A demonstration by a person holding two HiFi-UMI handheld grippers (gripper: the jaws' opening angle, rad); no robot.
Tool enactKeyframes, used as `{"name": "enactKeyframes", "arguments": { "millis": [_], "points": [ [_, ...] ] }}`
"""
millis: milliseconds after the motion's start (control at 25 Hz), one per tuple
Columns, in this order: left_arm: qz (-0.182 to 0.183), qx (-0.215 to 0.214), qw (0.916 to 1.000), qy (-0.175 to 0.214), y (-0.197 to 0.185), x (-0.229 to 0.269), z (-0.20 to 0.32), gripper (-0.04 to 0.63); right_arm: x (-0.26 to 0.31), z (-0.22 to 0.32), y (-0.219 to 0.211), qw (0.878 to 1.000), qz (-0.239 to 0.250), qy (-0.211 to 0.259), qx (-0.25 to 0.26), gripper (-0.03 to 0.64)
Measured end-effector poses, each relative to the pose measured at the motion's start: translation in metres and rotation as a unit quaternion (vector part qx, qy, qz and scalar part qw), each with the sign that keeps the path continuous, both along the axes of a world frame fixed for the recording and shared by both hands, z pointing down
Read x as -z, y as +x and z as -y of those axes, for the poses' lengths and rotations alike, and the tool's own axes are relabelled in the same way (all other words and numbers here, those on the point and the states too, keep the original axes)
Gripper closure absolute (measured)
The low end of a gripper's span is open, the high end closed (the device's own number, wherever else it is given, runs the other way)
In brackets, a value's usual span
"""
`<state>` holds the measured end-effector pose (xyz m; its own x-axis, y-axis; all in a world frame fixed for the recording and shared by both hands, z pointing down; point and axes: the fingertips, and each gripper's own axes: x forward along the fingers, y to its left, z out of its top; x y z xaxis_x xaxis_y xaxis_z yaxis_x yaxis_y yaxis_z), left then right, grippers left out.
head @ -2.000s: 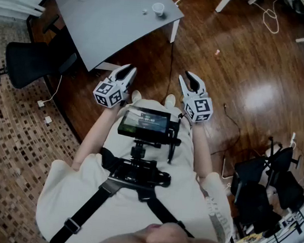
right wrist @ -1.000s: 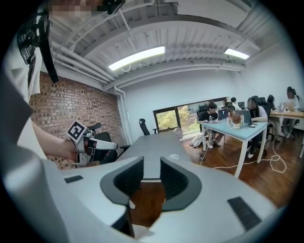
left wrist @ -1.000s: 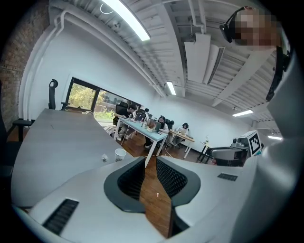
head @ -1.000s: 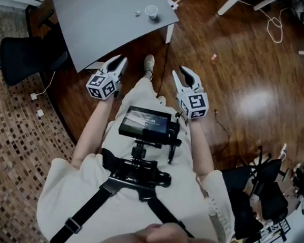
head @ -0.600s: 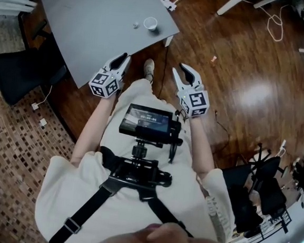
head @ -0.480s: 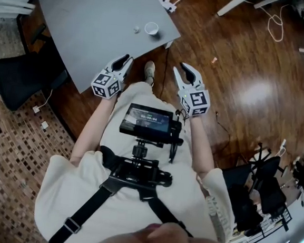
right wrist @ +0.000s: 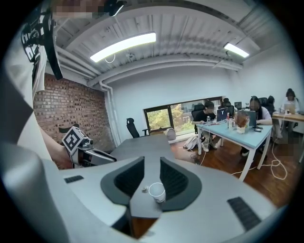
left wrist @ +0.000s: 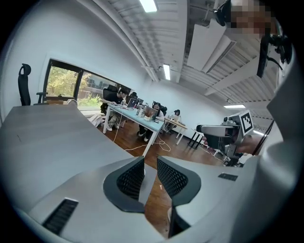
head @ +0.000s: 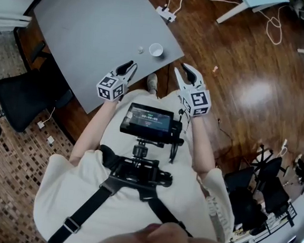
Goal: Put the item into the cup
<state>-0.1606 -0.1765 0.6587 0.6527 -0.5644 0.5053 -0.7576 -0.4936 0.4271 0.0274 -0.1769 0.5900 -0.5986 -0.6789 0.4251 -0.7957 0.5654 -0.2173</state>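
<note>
Here we are at the near corner of the grey table [head: 91, 28], both tools held out in front and tipped down toward the tabletop, which looks like a lining-up stance rather than a grab. The left gripper [head: 131, 67] hovers over the table's near edge. Its jaws have just been opening and stand a little apart with nothing between them, only tabletop and floor showing through the gap. The right gripper [head: 181, 69] is just off the table's right edge, jaws apart too and empty. In the right gripper view the gap frames the two targets, so it seems the better aimed.

The item [head: 141, 50], a small pale lump, lies on the table just left of the cup [head: 156, 50], close beside it but not touching. Both sit by the near right edge, handy for either hand, and both are still well ahead of the jaw tips.

The cup stands upright, mouth up, ready to receive. As for the item, it's too small to make out a long axis or which way it points; it reads as roundish. I'd judge the pick hasn't begun yet.
</note>
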Motion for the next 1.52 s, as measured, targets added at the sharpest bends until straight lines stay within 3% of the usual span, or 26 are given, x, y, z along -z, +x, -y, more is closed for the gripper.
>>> {"name": "enactKeyframes", "arguments": {
  "millis": [280,600,800,1080,1240,1520],
  "points": [
    [0.019,-0.004,0.9997,-0.014,-0.002,-0.021,0.024,0.509,0.004,0.031,-0.005,1.0,-0.003,-0.003,0.009,0.506],
    [0.077,-0.004,0.9957,-0.051,-0.002,-0.096,0.046,0.481,-0.017,0.056,0.002,0.999,0.001,-0.027,0.047,0.506],
    [0.119,0.005,0.9886,-0.092,-0.006,-0.152,0.057,0.463,-0.015,0.074,-0.002,0.996,-0.005,-0.031,0.081,0.506],
    [0.138,0.025,0.9769,-0.161,-0.015,-0.217,0.073,0.454,-0.032,0.083,-0.015,0.991,-0.01,-0.051,0.12,0.506],
    [0.148,0.012,0.9699,-0.193,-0.015,-0.239,0.075,0.419,-0.032,0.087,-0.025,0.99,-0.002,-0.053,0.128,0.506],
    [0.159,0.007,0.9626,-0.219,-0.019,-0.262,0.074,0.42,-0.048,0.085,-0.025,0.989,-0.004,-0.073,0.125,0.506]
  ]
}}
